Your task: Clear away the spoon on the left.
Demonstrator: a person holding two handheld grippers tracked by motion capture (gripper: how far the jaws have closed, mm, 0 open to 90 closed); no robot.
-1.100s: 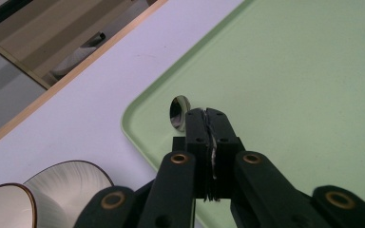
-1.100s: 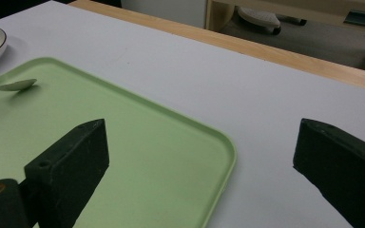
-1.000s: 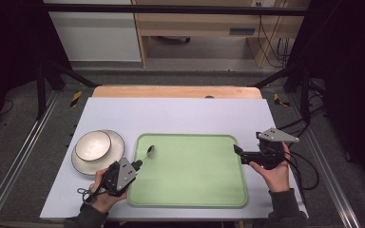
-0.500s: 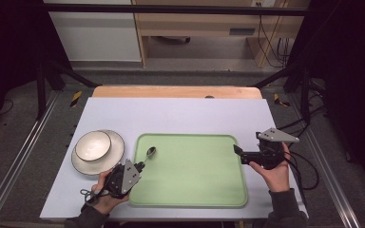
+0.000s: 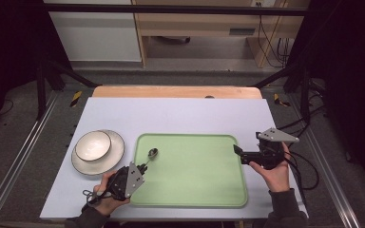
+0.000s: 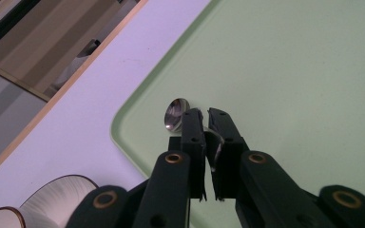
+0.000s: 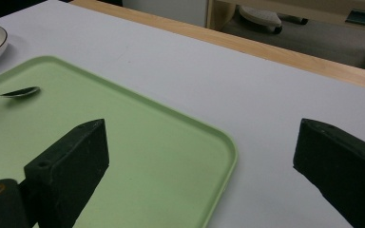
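Since the earlier frames, the left gripper (image 5: 142,168) has drawn back a little toward the near left corner of the green tray (image 5: 195,199) and sunk lower, and the spoon (image 5: 152,153) has come with it; the right gripper (image 5: 240,152) has kept its place at the tray's right edge. Nearest the person, the left hand (image 5: 107,194) holds its gripper slanting over the tray's left rim, and the left gripper view shows the jaws pinched almost together on the spoon's handle, with the bowl of the spoon (image 6: 176,114) sticking out just past the tips over the tray floor near the rounded corner. The spoon looks low enough to be close to the tray; I cannot tell whether the bowl rests on it. To set it down well, I judge the hand should lower until the bowl and handle lie flat, then part the jaws slowly and lift straight away, so the thin handle does not catch on a pad and flip. Sideways drift would risk the rim. Farther to the left, the small bowl (image 5: 93,145) sits on its plate (image 5: 111,159), near enough that the withdrawing hand should mind it. Across the tray, the right gripper hangs with jaws spread wide and nothing between them, and can stay idle. Beyond lies bare table (image 5: 180,114).
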